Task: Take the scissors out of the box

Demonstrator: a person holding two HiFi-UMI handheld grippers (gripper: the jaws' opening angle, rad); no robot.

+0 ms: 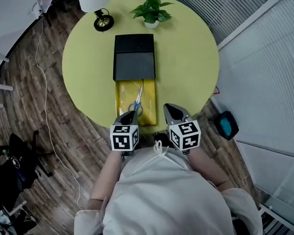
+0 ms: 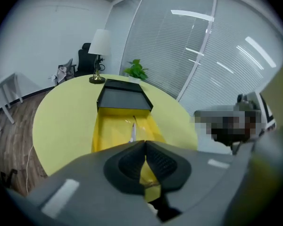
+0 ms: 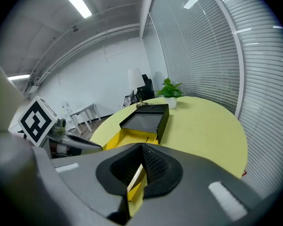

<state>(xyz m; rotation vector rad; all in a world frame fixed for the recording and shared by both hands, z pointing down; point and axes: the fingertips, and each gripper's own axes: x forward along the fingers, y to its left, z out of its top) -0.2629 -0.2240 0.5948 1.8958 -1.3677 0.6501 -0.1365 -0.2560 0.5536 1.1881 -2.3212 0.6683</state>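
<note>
**Both tongs clenched and empty at the open end of the box**

The left tongs (image 1: 129, 115) are pointing down at the near left corner of the yellow tray (image 1: 123, 89). Their jaws are pressing tip to tip, with nothing gripped between them. The scissors (image 1: 136, 104) are lying inside that tray, just ahead and slightly to the right of the left tips. The blue handles are sitting nearest the tongs and the blades are pointing away from them. Whether the left tips are touching the tray or hanging just above it cannot be told.

The right tongs (image 1: 172, 110) are hovering beside the tray's near right corner, over the table (image 1: 186, 58) near its edge. Their jaws are likewise meeting at the tips and holding nothing. The scissors are lying to the left of these tongs, with the tray wall standing between them.

Farther ahead of both tongs, the black sleeve (image 1: 134, 58) of the box is covering the far part of the tray, so that only the near part is showing. Beyond the sleeve, well away from both tongs, a potted plant (image 1: 151, 11) is standing at the far rim of the table. A lamp (image 1: 103, 21) is standing to the plant's left.

The person's sleeves are showing behind the marker cubes, at the bottom of the head view.
</note>
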